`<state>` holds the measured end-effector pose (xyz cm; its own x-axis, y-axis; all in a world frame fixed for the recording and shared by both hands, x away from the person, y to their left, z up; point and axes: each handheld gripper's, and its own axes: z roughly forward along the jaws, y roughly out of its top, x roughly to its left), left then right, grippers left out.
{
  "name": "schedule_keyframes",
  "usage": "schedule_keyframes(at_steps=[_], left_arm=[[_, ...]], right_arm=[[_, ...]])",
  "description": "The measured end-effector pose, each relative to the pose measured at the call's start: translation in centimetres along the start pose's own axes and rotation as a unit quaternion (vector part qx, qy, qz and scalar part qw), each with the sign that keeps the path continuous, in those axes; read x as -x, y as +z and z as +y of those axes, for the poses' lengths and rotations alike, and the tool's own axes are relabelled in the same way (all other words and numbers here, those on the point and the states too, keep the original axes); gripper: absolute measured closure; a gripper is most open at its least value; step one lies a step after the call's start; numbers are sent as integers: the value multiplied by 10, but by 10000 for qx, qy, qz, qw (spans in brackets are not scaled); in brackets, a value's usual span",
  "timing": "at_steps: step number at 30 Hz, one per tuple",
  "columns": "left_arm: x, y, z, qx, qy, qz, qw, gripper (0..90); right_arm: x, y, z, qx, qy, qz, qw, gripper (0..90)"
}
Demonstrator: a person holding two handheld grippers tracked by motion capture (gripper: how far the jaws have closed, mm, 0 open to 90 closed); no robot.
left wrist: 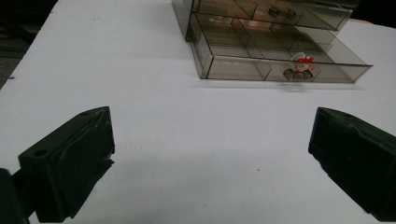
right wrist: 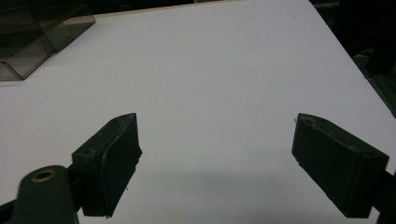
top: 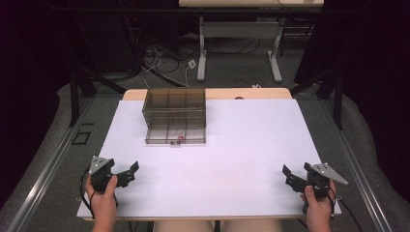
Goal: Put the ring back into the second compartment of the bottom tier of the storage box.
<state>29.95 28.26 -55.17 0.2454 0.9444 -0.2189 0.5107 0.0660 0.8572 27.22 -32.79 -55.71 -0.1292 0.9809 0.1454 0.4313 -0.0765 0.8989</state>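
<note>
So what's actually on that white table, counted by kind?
Drawer boxes: 1, smoky clear plastic, its lower drawer pulled out.
Small red-and-white pieces: 1, in that open drawer.
Grippers: 2, the left gripper and the right gripper, each in a hand at the near edge, jaws apart.
Total: 4.

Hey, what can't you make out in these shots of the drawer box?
- Red thing in the open drawer: too small, blurred, left gripper view.
- Box: cut by the left edge, right gripper view.
- Its top: cut by the upper edge, left gripper view.
</note>
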Motion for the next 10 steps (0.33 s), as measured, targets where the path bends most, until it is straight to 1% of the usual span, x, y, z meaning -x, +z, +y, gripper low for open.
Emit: schedule_keyframes(at_steps=[9,10], left_arm=[[-1,0,0,17,-17,27,10000,8],[-1,0,0,13,-27,26,10000,8]], right_arm=[[0,1,0,23,4,-6,10000,147],[0,0,0,-17,6,-2,10000,147]])
